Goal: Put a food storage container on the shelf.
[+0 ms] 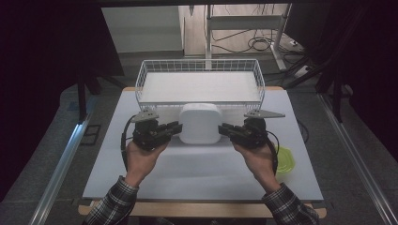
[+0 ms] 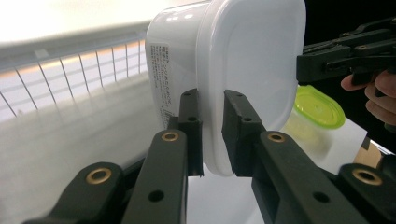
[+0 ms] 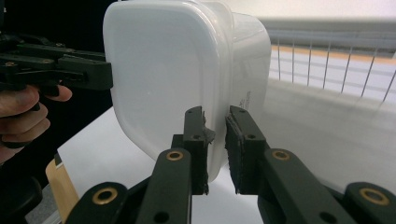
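A white lidded plastic container [image 1: 200,123] hangs above the white table, held from both sides. My left gripper [image 1: 177,128] is shut on the rim at its left edge; in the left gripper view the jaws pinch that rim [image 2: 212,135] of the container [image 2: 243,60]. My right gripper [image 1: 223,128] is shut on the rim at the opposite edge, and the right gripper view has its jaws clamped on the lip [image 3: 215,144] of the container [image 3: 163,79]. Each gripper view also catches the other gripper at the far side of the box.
A white wire basket [image 1: 200,84] stands just behind the container at the table's far edge. A yellow-green lidded tub [image 1: 285,161] sits on the table near the right hand. The white table [image 1: 202,178] ends close to the person's sleeves.
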A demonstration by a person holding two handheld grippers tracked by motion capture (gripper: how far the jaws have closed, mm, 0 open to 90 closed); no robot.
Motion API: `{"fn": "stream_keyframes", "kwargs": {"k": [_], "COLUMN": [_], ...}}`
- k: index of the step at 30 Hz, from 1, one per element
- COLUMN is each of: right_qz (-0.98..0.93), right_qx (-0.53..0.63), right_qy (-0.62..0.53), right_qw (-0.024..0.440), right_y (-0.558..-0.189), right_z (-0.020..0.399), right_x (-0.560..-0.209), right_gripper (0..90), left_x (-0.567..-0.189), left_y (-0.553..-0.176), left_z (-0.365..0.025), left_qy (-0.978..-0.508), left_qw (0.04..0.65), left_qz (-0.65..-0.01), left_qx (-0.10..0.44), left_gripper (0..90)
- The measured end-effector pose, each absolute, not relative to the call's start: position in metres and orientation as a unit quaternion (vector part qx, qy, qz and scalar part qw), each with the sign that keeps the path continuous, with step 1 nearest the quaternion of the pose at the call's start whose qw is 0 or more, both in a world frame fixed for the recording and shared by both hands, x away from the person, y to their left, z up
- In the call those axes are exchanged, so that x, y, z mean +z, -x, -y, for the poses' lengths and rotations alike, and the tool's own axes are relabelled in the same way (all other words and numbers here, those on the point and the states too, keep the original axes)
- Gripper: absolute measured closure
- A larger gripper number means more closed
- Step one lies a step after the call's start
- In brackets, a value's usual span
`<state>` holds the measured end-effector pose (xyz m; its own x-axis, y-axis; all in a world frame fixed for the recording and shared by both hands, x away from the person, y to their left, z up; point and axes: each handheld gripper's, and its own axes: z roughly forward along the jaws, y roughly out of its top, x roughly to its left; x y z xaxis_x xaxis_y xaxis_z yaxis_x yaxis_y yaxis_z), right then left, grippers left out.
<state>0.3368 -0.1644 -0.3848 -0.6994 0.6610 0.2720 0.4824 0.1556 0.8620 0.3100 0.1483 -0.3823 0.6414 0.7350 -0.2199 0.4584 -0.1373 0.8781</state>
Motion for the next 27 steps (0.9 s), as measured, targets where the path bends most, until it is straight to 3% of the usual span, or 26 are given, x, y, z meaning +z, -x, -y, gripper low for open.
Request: {"fn": "stream_keyframes", "kwargs": {"k": [27], "right_qz": [-0.747], "right_qx": [0.539], "right_qy": [-0.373], "right_qw": [0.114], "right_y": [-0.384], "right_z": [0.151], "right_x": [-0.307], "right_gripper": [78.7], "left_x": [-0.311], "left_y": [-0.358], "left_z": [-0.158], "left_qy": [-0.725], "left_qw": [0.540], "left_qz": [-0.399], "left_qx": [0.154], "left_gripper": [78.9]}}
